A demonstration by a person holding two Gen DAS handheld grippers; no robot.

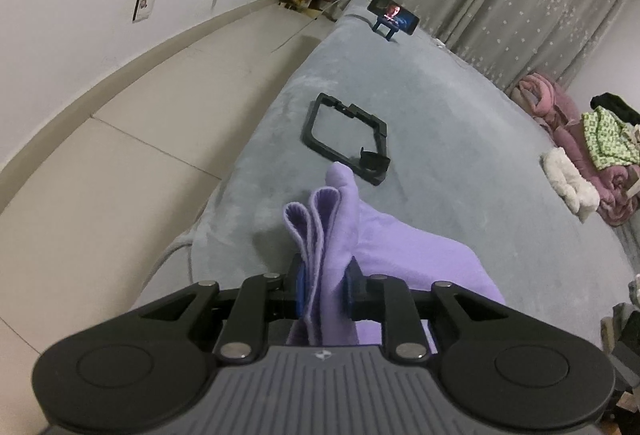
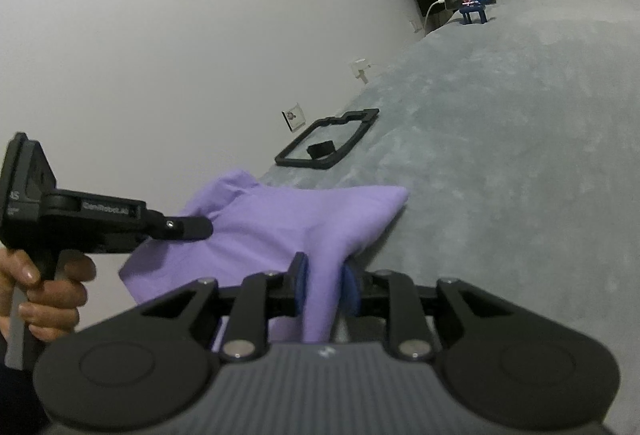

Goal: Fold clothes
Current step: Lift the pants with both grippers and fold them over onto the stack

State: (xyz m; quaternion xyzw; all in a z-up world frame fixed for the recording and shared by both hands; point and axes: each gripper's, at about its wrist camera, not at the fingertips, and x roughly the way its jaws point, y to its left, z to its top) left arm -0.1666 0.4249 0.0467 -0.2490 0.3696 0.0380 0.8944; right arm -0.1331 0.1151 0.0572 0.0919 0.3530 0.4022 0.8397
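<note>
Both grippers nearest: left gripper and right gripper each pinch a bunched edge of purple garment, which drapes onto grey bed. Black frame lies beyond, apart. Phone at far edge.

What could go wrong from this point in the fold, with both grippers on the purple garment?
1. The left gripper pinches several bunched layers of the purple garment; one layer could slip out and spoil the fold.
2. The black frame lies on the grey blanket just beyond the cloth; a forward fold could land on it.
3. The right gripper holds only a narrow tuck, which might pull free.
</note>
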